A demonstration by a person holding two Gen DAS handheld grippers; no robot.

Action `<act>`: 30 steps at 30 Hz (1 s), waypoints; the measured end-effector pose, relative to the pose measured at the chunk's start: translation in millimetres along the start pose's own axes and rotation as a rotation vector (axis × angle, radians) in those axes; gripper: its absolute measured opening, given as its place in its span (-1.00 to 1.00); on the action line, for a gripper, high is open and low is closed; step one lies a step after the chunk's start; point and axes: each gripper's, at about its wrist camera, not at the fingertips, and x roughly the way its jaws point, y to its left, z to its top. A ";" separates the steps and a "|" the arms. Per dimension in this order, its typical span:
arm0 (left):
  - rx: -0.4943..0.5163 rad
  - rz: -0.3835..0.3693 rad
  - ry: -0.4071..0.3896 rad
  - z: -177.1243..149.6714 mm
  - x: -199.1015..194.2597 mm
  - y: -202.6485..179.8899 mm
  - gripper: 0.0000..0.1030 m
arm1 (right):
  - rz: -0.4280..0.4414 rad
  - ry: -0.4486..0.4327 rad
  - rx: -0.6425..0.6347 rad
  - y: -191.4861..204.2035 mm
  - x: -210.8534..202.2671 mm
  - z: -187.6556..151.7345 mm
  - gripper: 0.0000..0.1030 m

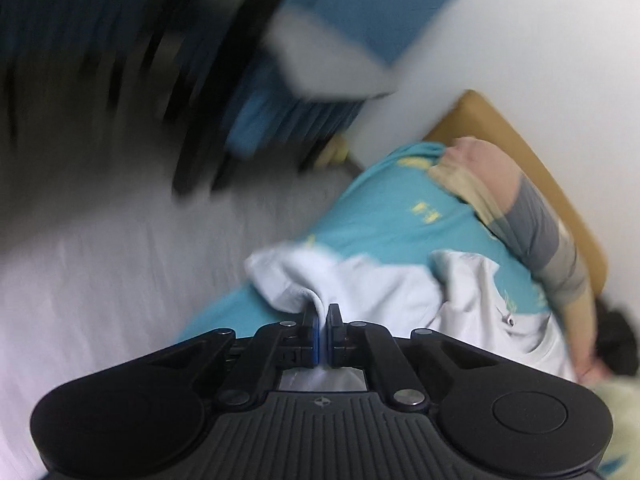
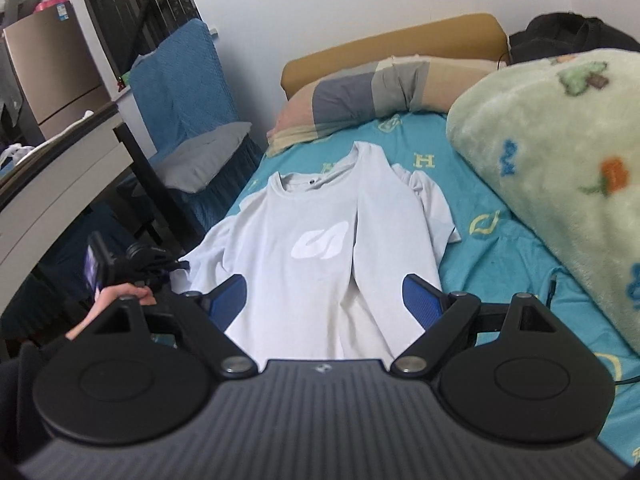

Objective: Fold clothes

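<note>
A white T-shirt (image 2: 312, 216) with a pale logo on the chest lies face up on the turquoise bed sheet (image 2: 500, 240), collar toward the pillow. One side is folded in over the body. My left gripper (image 1: 322, 320) is shut on a bunched edge of the shirt (image 1: 360, 284), and white cloth shows between its blue pads. In the right wrist view a hand (image 2: 116, 300) holds that gripper at the shirt's left edge. My right gripper (image 2: 324, 284) hangs open over the shirt's lower part, with nothing between its fingers (image 2: 420, 300).
A striped pillow (image 2: 360, 92) lies at the head of the bed by the tan headboard (image 2: 392, 44). A green fleece blanket (image 2: 560, 168) is heaped on the right. A blue-covered chair (image 2: 188, 92) and a desk (image 2: 60, 176) stand left of the bed.
</note>
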 end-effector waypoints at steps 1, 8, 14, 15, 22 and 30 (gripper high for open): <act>0.111 0.009 -0.033 0.3 -5.6 -21.8 -0.93 | 0.001 -0.010 -0.002 -1.1 -3.9 0.9 0.68; 0.633 -0.156 -0.076 -66.4 -21.6 -150.1 -0.93 | -0.023 -0.065 0.023 -12.7 -8.8 3.2 0.68; 0.687 -0.232 0.054 -122.8 -9.2 -164.3 -0.66 | -0.023 -0.025 0.058 -20.1 5.0 -4.5 0.68; 0.674 -0.237 0.055 -123.4 -11.9 -157.4 -0.50 | -0.022 -0.019 0.064 -20.8 5.6 -5.4 0.68; 0.810 -0.251 -0.083 -113.8 -49.9 -120.6 0.43 | -0.031 -0.017 0.076 -23.9 5.0 -8.2 0.68; 0.885 -0.196 -0.038 -117.7 -12.0 -138.9 0.23 | -0.040 0.005 0.048 -20.8 12.5 -11.7 0.68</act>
